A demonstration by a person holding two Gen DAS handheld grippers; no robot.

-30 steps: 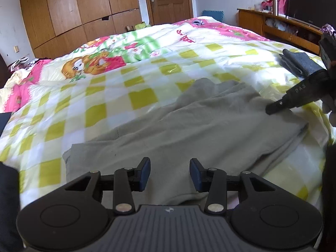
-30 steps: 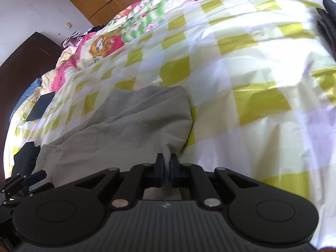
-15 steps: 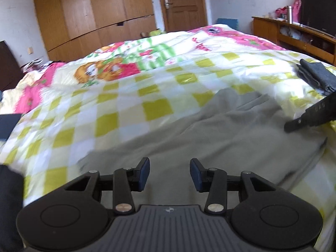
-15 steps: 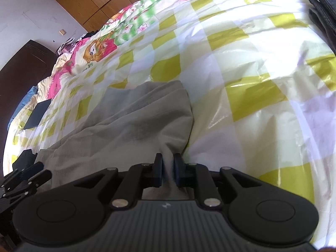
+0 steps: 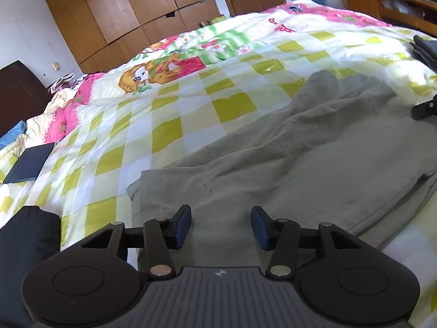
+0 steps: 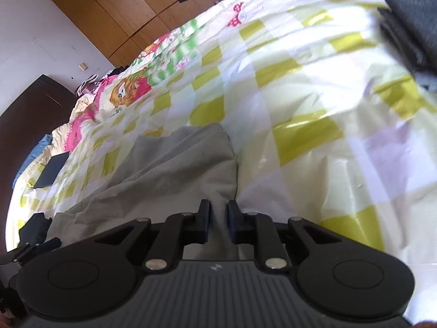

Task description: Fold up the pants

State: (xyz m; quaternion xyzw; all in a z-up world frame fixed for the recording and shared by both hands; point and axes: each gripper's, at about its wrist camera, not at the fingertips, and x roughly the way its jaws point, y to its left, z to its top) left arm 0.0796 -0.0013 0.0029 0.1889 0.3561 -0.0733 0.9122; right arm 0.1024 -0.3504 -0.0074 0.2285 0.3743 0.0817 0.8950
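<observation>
Grey pants [image 5: 300,158] lie spread on the yellow-checked quilt [image 5: 164,134], folded lengthwise. My left gripper [image 5: 221,225] hovers over the hem end with its jaws opening wide; cloth lies below them, not pinched. In the right wrist view the pants [image 6: 174,169] run away to the left. My right gripper [image 6: 218,220] is at their near right corner, jaws opening, with a strip of cloth loose in the narrow gap. The right gripper's tip [image 5: 423,109] shows at the left view's right edge, and the left gripper [image 6: 32,246] shows at the right view's lower left.
A stack of dark folded clothes [image 6: 409,22] sits on the quilt at the far right. A dark flat rectangle [image 5: 30,162] lies at the left of the bed, and a black bundle [image 5: 24,246] at the near left. Wooden wardrobes [image 5: 123,13] line the far wall.
The right gripper's jaws have parted from the pinched pants corner, which now lies loose between them. The left gripper has tipped down over the hem and spread its jaws wider.
</observation>
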